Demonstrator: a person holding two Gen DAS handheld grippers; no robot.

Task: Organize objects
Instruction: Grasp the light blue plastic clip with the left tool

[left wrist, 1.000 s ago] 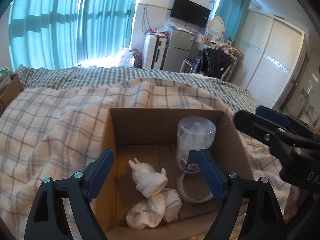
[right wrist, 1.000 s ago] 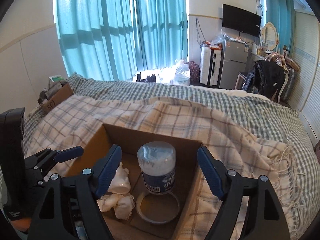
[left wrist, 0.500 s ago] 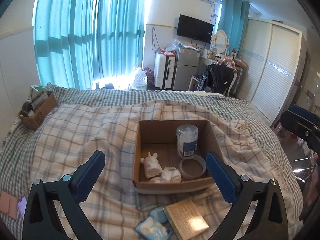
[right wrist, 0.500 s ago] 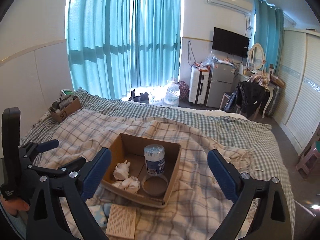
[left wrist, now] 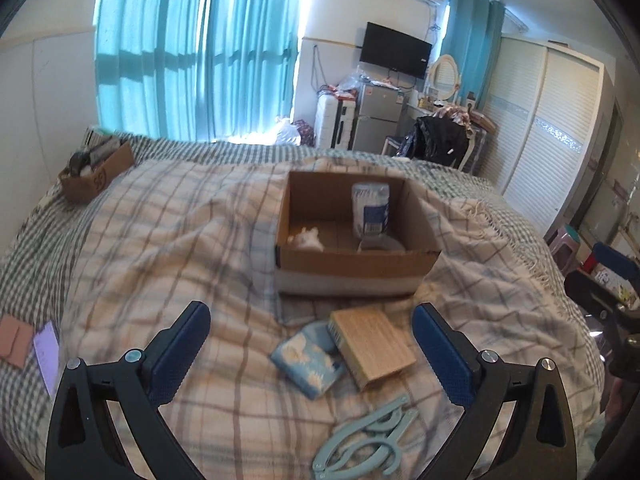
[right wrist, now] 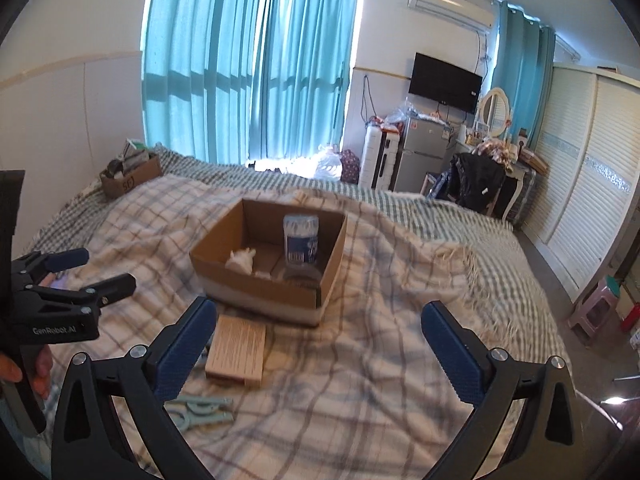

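An open cardboard box [left wrist: 354, 262] [right wrist: 256, 282] sits on the plaid blanket. Inside stand a clear plastic jar [left wrist: 371, 209] [right wrist: 301, 239], a white figurine [left wrist: 308, 236] [right wrist: 241, 259] and a tape roll [left wrist: 380, 245]. In front of the box lie a wooden block [left wrist: 372, 346] [right wrist: 237, 345], a blue tissue pack [left wrist: 308, 360] and a pale green folding hanger [left wrist: 366, 438] [right wrist: 200, 410]. My left gripper [left wrist: 306, 354] is open and empty above the tissue pack and block. My right gripper [right wrist: 316, 350] is open and empty over the blanket right of the block.
A small cardboard box [left wrist: 96, 172] of clutter sits at the bed's far left. Pink and purple cards [left wrist: 28, 344] lie at the left edge. Curtains, a fridge, a chair with clothes and a wardrobe stand beyond the bed.
Both grippers have pulled back and away from the box. The block, tissue pack and hanger in front of it have come into view.
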